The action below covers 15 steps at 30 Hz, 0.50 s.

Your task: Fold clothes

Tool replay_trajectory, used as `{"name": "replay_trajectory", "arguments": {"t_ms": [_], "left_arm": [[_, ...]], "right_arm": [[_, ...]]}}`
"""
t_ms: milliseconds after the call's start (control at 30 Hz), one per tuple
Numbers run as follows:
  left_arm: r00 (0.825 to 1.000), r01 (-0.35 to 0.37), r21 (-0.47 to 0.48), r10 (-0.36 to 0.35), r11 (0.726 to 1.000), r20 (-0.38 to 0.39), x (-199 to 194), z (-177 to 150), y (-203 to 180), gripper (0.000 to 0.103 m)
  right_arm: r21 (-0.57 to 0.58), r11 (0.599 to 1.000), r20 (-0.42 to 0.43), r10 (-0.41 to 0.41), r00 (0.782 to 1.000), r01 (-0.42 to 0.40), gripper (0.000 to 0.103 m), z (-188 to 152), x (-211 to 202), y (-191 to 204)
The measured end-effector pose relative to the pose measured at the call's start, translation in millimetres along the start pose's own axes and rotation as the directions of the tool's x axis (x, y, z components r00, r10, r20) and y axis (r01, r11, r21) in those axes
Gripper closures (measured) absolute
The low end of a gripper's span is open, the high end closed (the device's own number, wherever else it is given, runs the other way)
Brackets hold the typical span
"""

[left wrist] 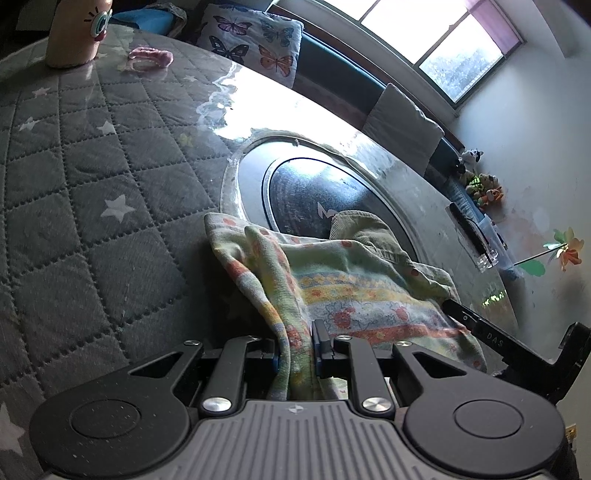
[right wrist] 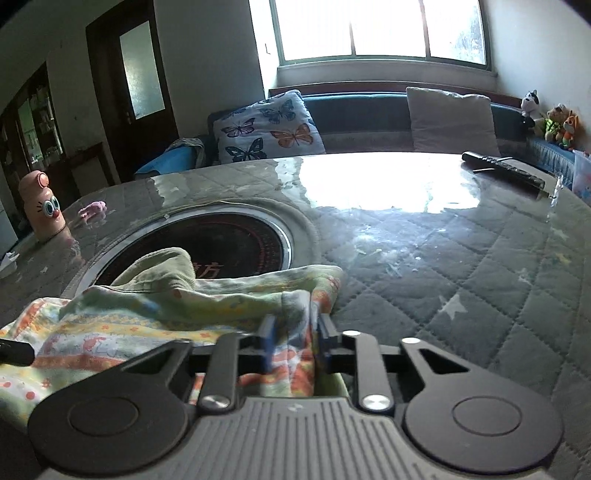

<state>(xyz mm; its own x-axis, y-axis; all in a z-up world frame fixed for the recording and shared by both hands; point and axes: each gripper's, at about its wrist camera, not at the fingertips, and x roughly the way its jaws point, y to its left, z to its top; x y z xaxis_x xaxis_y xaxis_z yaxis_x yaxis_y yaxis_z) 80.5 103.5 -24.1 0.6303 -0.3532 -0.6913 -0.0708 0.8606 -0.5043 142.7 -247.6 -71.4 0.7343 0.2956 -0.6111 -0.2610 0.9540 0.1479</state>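
One quilted star-print table (right wrist: 480, 288) before a bright window (right wrist: 369, 26)

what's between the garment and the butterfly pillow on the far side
In the right wrist view, the round black cooktop set into the table lies just past the patterned garment, then bare glossy quilted table cover up to the butterfly pillow.

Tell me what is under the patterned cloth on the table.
The patterned cloth lies partly over the round black cooktop and the quilted table cover. A green garment shows beneath. Anything else under it is hidden.
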Motion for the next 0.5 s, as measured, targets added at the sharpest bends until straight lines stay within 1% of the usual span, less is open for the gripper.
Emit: {"name": "replay_trajectory", "arguments": {"t_ms": [67, 100, 300, 500], "left_arm": [[1.0, -0.007, 0.014, 0.007, 1.0, 0.003, -1, 0, -3, 0.086], [1.0, -0.01, 0.021, 0.01, 1.0, 0.005, -2, 0, -4, 0.088], [1.0, 0.01, 0.07, -0.011, 0.998, 0.022, -8, 2, -24, 0.091], [0.998, 0.056, 0.13, -0.057, 0.99, 0.006, -2, -2, -60, 0.092]], "right_arm": [[0.014, 1.0, 0.011, 0.005, 1.0, -0.005, 0.094, 0, -4, 0], [0.022, 1.0, 0.018, 0.009, 1.0, -0.01, 0.095, 0, -7, -1], [0.081, 0.996, 0.096, 0.023, 0.995, -0.031, 0.096, -7, -43, -9], [0.075, 0.997, 0.147, -0.019, 0.989, 0.008, 0.097, -12, -83, -24]]}}
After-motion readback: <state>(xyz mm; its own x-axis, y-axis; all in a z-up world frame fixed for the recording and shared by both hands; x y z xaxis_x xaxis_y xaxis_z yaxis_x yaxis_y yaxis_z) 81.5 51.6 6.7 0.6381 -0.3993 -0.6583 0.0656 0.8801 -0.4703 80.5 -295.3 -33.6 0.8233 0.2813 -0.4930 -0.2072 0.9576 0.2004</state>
